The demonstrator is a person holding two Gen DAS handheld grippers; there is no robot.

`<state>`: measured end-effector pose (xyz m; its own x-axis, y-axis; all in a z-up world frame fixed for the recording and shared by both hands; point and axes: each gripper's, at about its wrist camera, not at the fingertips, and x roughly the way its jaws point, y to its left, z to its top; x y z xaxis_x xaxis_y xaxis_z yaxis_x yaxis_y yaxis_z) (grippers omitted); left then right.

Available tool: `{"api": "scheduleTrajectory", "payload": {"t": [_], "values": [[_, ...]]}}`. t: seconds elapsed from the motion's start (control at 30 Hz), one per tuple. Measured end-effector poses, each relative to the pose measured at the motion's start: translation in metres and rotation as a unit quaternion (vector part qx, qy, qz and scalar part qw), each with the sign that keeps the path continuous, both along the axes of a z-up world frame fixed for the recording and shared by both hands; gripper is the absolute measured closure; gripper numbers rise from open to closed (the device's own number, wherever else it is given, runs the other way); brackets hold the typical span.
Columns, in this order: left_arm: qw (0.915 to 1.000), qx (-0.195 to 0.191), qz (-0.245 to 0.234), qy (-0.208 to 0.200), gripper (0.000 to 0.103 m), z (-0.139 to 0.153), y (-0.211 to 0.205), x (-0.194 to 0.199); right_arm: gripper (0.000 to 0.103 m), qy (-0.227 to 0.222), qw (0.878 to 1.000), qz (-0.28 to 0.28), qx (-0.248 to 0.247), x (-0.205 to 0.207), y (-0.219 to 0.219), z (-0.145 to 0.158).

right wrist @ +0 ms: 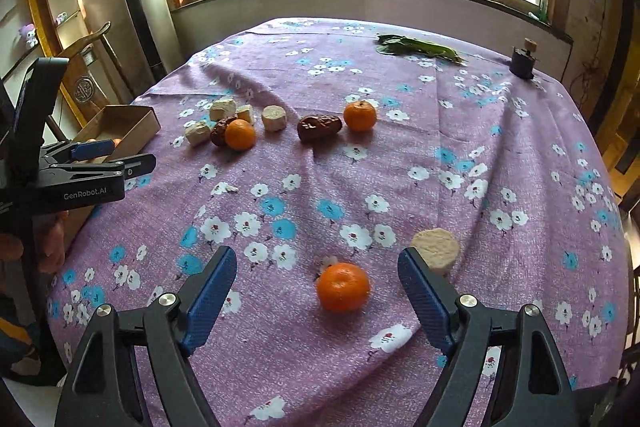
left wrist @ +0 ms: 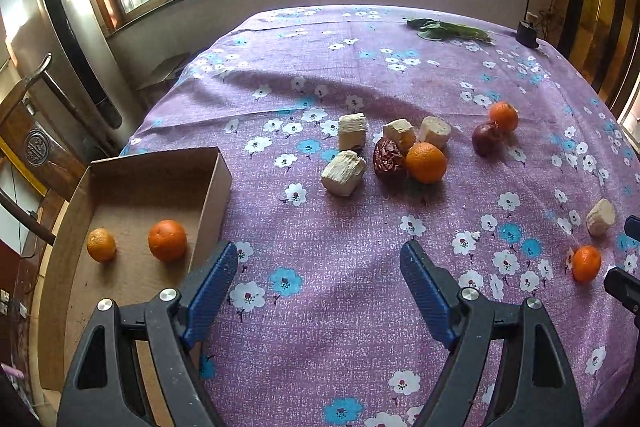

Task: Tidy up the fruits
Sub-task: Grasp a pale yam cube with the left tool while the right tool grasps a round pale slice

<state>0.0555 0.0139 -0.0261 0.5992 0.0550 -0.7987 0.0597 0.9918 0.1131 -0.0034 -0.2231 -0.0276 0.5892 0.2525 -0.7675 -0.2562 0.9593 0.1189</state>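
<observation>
1. My left gripper hangs with its jaws spread and nothing between them, above bare tablecloth just right of the cardboard box at the table's left edge. The box's right wall sits close by my left finger; if I swing left carelessly I could knock the wall and shove the box toward the edge.
2. Two tangerines already lie in the box, the paler one and the deeper orange one. They are round and loose, so a jolt to the box would set them rolling.
3. Mid-table is a tight cluster: pale cut chunks, one of them nearest me, a wrinkled red date and a tangerine touching it. Reaching for that tangerine, I judge a finger could catch the date or a chunk and scatter them, or I might clamp the wrong piece.
4. Further right, another tangerine rests against a dark red fruit, with the same risk of pushing one while closing on the other.
5. My right gripper is also released and empty, with the nearest tangerine on the cloth between its fingers but untouched, toward the table's near right side. A pale round chunk lies just behind my right finger. If I close off-centre, the fruit could squirt out and roll across the rumpled cloth toward the edge; too hard a squeeze may bruise it.
6. Both grippers work close together, so crossing paths toward the box risks a collision.
</observation>
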Motion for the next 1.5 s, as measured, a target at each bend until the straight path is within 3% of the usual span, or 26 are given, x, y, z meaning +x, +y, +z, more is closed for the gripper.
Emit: {"api": "scheduleTrajectory", "payload": {"t": [0.57,1.03,1.1,1.17,1.23,1.27,1.3,1.37,1.5], "values": [[0.9958,0.024,-0.072,0.051,0.02,-0.021,0.0,0.067,0.017,0.014,1.0,-0.025,-0.002,0.008,-0.026,-0.014],[0.9946,0.031,-0.079,0.06,0.02,-0.034,-0.006,0.083,0.017,0.034,0.997,-0.062,-0.028,0.041,-0.05,-0.031],[0.9944,0.035,-0.079,0.061,0.02,-0.036,-0.007,0.084,0.026,0.048,0.996,-0.064,-0.023,0.049,-0.053,-0.037],[0.9942,0.037,-0.078,0.063,0.02,-0.039,-0.007,0.086,0.059,0.065,0.996,-0.062,-0.022,0.054,-0.054,-0.046],[0.9945,0.028,-0.079,0.062,0.025,-0.04,-0.005,0.087,0.062,0.061,0.996,-0.063,-0.025,0.053,-0.054,-0.047],[0.9943,0.017,-0.084,0.064,0.035,-0.039,-0.005,0.087,0.064,0.059,0.996,-0.062,-0.025,0.053,-0.054,-0.046],[0.994,0.007,-0.087,0.066,0.052,-0.039,-0.004,0.088,0.064,0.059,0.996,-0.062,-0.024,0.053,-0.055,-0.045],[0.9932,-0.015,-0.09,0.073,0.073,-0.038,-0.003,0.088,0.064,0.058,0.996,-0.062,-0.024,0.052,-0.055,-0.044],[0.9934,-0.011,-0.088,0.073,0.073,-0.038,-0.003,0.085,0.064,0.052,0.997,-0.06,-0.022,0.048,-0.054,-0.039]]}}
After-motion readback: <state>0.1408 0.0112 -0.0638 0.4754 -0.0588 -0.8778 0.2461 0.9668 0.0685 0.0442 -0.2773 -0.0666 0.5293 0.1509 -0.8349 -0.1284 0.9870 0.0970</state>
